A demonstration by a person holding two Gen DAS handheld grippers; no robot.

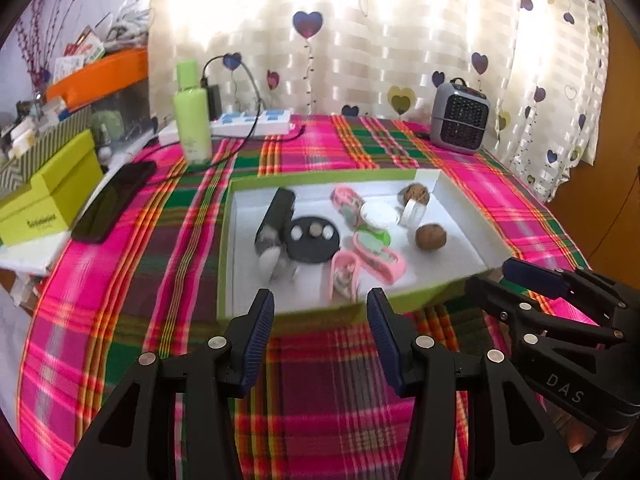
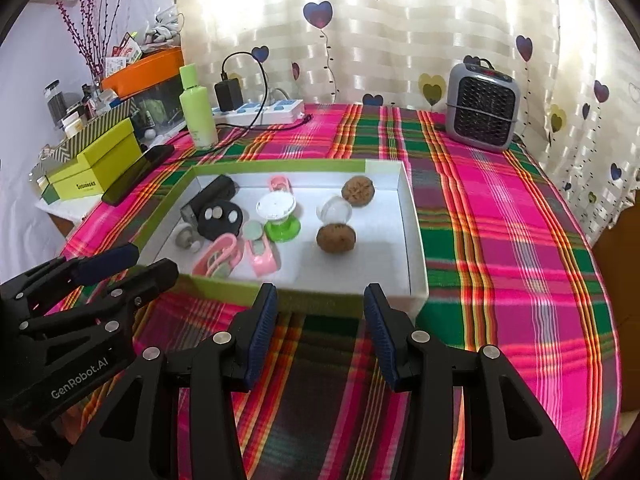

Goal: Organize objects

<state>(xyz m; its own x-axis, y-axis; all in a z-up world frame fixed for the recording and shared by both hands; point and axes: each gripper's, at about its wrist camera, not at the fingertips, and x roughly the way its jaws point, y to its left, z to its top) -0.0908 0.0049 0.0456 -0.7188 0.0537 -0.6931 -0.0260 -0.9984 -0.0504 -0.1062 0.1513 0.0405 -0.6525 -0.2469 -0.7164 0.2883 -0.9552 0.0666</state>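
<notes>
Left claw point(image 1: 320, 332): lower middle of the left wrist view, jaws apart with only plaid cloth between them, gripping nothing; it hangs just short of the tray's near wall. In the right wrist view it enters from the lower left point(image 2: 132, 264).
Right claw point(image 2: 320, 328): lower middle of the right wrist view, jaws parted and empty, just before the tray's near wall. In the left wrist view it shows at the lower right point(image 1: 496, 276).
Tray point(image 2: 412, 240): shallow white box with green outer walls, centre of both views, lying on the table point(image 2: 520, 220) under a pink, green and red plaid cloth.
Tray contents: two brown walnuts point(image 2: 336, 238), a white-topped green spool point(image 2: 280, 216), a clear round lid point(image 2: 335, 210), pink clips point(image 2: 262, 254), a black disc point(image 2: 220, 220) with three round spots, and a dark tube point(image 2: 212, 196) along the left wall.
Upper left: green bottle point(image 2: 198, 108) standing upright, white power strip point(image 2: 260, 112) with a black charger plugged in, dark phone point(image 2: 136, 176), lime box point(image 2: 96, 164).
Upper right: grey heater point(image 2: 482, 108) standing before the heart-print curtain point(image 2: 400, 32).
</notes>
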